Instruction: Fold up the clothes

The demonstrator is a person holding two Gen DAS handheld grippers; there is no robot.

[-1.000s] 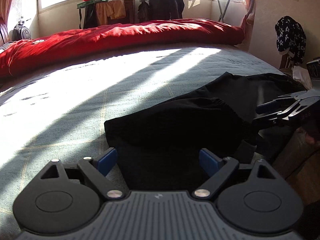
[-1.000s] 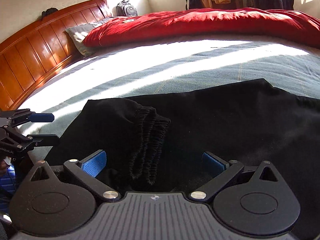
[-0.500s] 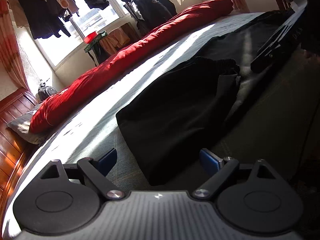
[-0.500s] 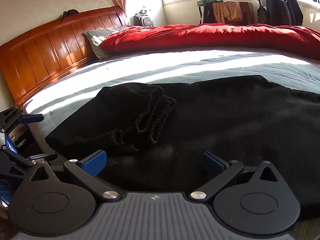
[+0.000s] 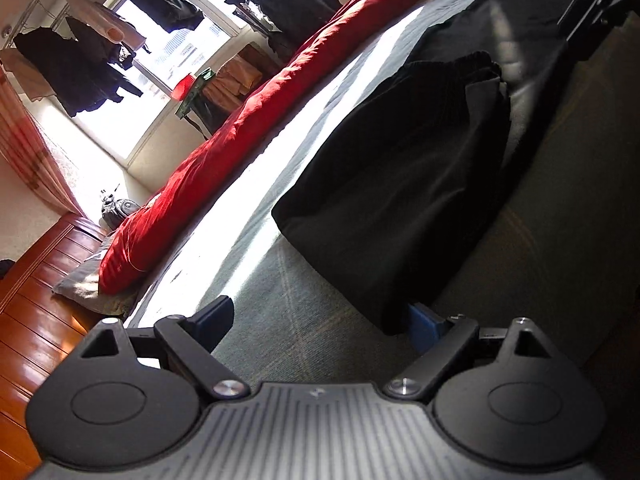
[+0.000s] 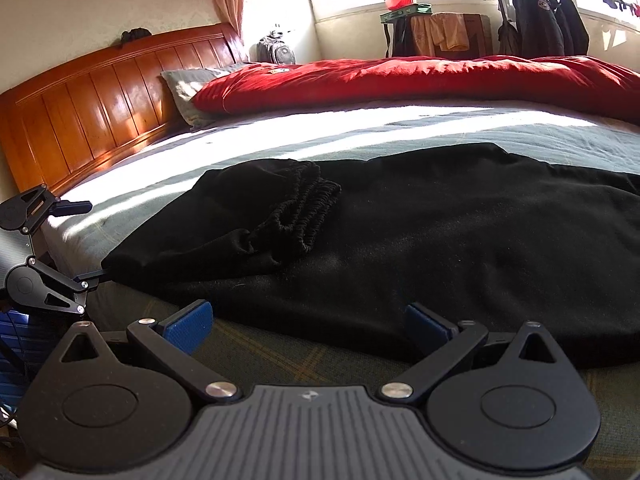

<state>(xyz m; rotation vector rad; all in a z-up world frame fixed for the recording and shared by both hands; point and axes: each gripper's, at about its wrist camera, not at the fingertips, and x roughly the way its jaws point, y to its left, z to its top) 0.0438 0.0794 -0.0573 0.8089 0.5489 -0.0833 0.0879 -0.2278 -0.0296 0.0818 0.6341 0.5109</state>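
Right gripper (image 6: 308,322) is hovering at the near edge of the bed (image 6: 280,356), jaws standing wide apart, blue pads (image 6: 188,322) bare, nothing between them. The hem of the black garment (image 6: 440,232) is lying just beyond the pads, not touching them as far as the view shows.

Left gripper (image 5: 320,320) is also standing wide, rolled so the bed is tilting steeply in its view. Its right pad (image 5: 424,326) is sitting just beside the near corner of the black garment (image 5: 400,184); whether it is touching the cloth, cannot tell. Its left pad (image 5: 216,318) is over bare grey-green sheet. Nothing is being pinched. From the right wrist view, the left gripper (image 6: 86,240) is showing at the bed's near left corner, its fingers parted.

The garment is lying spread across the near half of the bed, partly folded over itself, with a gathered elastic waistband (image 6: 308,212) bunching on top toward the headboard side.

Beyond the garment, a sunlit strip is crossing the sheet. Past that, a red duvet (image 6: 400,80) is lying heaped along the far side of the bed, with a grey pillow (image 6: 188,88) against the wooden headboard (image 6: 100,112). Behind the bed, dark clothes (image 6: 536,20) are hanging on a rack by the window.
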